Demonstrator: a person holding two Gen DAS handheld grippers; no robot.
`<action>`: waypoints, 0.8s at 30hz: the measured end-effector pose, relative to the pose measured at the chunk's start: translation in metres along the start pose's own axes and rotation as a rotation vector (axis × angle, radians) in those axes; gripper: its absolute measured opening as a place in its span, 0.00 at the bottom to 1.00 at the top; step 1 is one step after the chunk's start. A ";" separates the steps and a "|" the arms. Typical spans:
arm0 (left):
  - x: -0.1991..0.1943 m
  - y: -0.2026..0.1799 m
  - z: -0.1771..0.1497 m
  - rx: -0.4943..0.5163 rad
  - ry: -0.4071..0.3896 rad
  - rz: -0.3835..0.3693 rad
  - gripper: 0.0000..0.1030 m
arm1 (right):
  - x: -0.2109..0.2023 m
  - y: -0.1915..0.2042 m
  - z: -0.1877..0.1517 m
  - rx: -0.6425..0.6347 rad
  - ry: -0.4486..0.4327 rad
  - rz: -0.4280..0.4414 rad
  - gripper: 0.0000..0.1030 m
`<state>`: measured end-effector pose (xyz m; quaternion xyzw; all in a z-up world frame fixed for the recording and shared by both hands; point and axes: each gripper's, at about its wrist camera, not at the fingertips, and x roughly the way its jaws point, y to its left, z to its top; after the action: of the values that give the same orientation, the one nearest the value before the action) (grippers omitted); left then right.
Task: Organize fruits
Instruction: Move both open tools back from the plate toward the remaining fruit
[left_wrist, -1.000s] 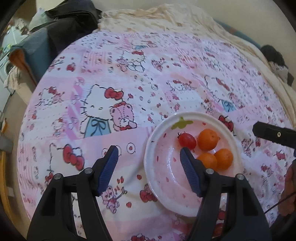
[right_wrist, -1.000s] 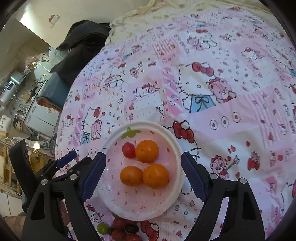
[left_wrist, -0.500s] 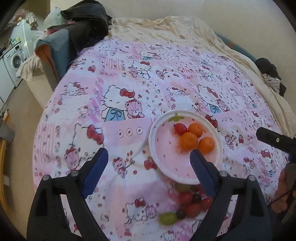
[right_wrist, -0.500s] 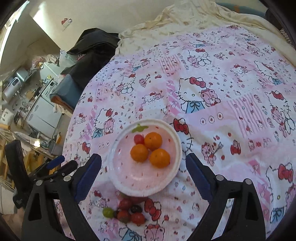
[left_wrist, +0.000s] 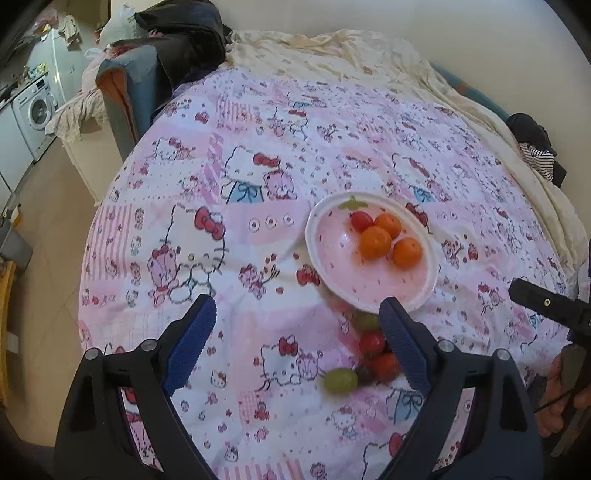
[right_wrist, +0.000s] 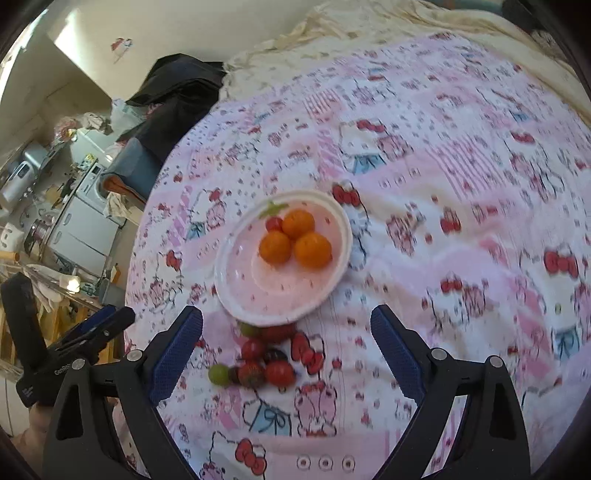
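Both grippers, left (left_wrist: 297, 334) and right (right_wrist: 286, 345), splayed wide and empty above the plate (right_wrist: 236, 299) holding three oranges (right_wrist: 297, 223); loose tomatoes (right_wrist: 279, 373) just below it, half-hidden by a finger (left_wrist: 400, 343) in left view.

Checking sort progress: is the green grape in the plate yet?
No, the round green grape lies on the pink patterned bedsheet outside the white plastic plate, beside loose red tomatoes.

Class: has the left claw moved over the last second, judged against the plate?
Yes. The left claw has pulled back from the plate, which now looks smaller, with loose fruit showing.
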<state>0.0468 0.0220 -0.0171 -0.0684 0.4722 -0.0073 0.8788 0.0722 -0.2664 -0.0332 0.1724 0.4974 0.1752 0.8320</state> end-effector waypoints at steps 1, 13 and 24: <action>0.001 0.001 -0.002 -0.003 0.008 0.001 0.85 | 0.001 -0.002 -0.004 0.015 0.008 -0.001 0.92; 0.048 -0.008 -0.041 0.041 0.241 -0.047 0.74 | 0.016 -0.019 -0.018 0.113 0.075 -0.016 0.92; 0.091 -0.053 -0.069 0.301 0.437 -0.111 0.54 | 0.029 -0.021 -0.014 0.125 0.108 -0.004 0.92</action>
<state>0.0425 -0.0454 -0.1231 0.0405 0.6397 -0.1400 0.7547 0.0757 -0.2701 -0.0716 0.2134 0.5519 0.1509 0.7919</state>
